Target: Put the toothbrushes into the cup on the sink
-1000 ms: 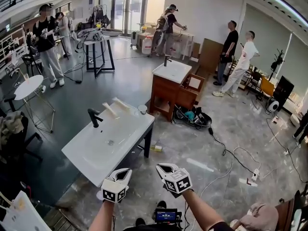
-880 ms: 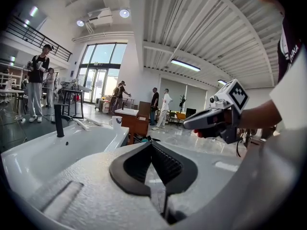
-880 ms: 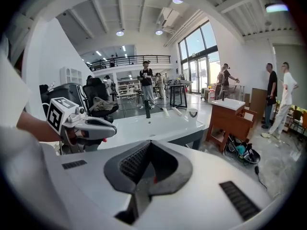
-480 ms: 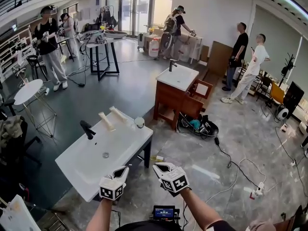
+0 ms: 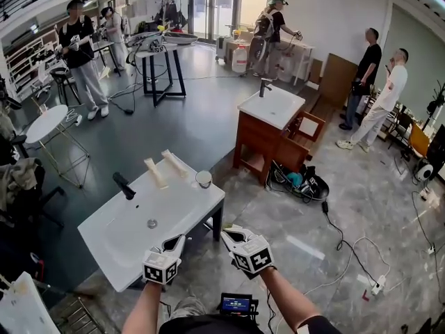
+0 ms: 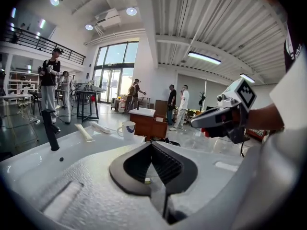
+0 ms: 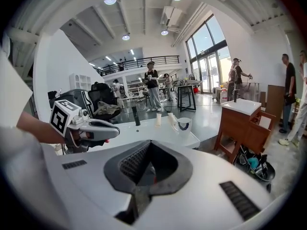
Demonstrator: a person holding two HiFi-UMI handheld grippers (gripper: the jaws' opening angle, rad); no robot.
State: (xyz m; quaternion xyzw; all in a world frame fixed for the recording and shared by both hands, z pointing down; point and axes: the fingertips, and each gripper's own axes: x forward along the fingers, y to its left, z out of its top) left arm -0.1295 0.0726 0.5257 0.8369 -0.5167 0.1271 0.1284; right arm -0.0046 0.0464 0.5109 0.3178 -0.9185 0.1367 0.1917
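We have stepped closer, so the sink (image 5: 118, 232) now sits nearer than a second ago, its near edge just ahead of both tongs. The left gripper (image 5: 174, 245) and right gripper (image 5: 235, 235) hover side by side, each with its tongs pressed together on nothing, likely carried shut until we reach. Past the basin and the black faucet (image 5: 124, 185), the toothbrushes (image 5: 154, 173), in pale wrappers, lie flat on the back ledge, well apart from us. The cup (image 5: 204, 179) stands upright at the far right corner, just beside them, so the transfer should be short.
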